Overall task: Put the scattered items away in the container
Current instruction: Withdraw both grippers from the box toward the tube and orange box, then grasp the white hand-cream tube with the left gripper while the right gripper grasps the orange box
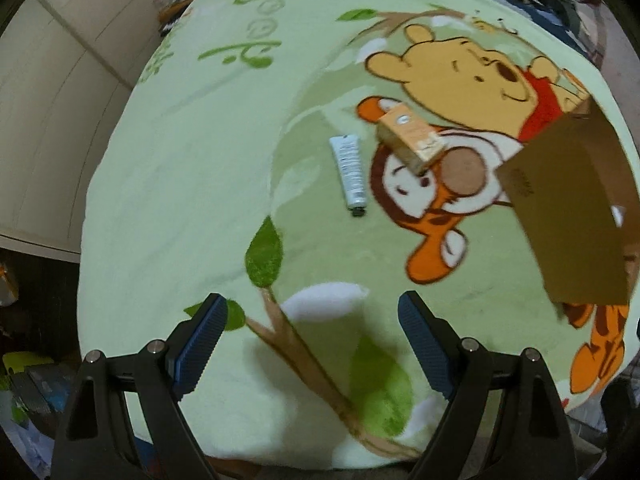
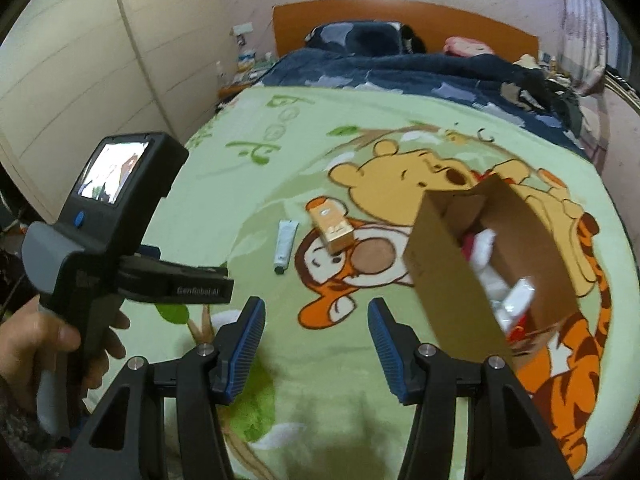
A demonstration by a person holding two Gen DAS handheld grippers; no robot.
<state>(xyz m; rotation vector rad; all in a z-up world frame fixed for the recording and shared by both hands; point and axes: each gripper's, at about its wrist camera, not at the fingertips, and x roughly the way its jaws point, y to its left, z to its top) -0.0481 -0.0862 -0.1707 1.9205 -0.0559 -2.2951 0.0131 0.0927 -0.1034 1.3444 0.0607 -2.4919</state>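
Tube and small carton are seen lying just beside each other on the green cartoon blanket spread over the bed, left of the open cardboard box that serves as the container. The tube is judged light and soft-walled, likely to dent under pressure and to slide on its smooth skin; a hold across its middle, or nearer the stiffer dark cap end, is thought safest. The carton is judged light and stiff but crushable, best taken across its two long flat faces. Both rest on plush fabric, so some sinking of the fingers into the pile is to be expected. The left gripper is held wide open and empty above the near part of the blanket, and the right gripper is likewise spread wide with nothing between its fingers. Inside the box, white and red items are glimpsed, but their kind cannot be made out. The box's far wall and base are hidden, its right side is cut off in the left wrist view, and the print on tube and carton is too blurred to be read.
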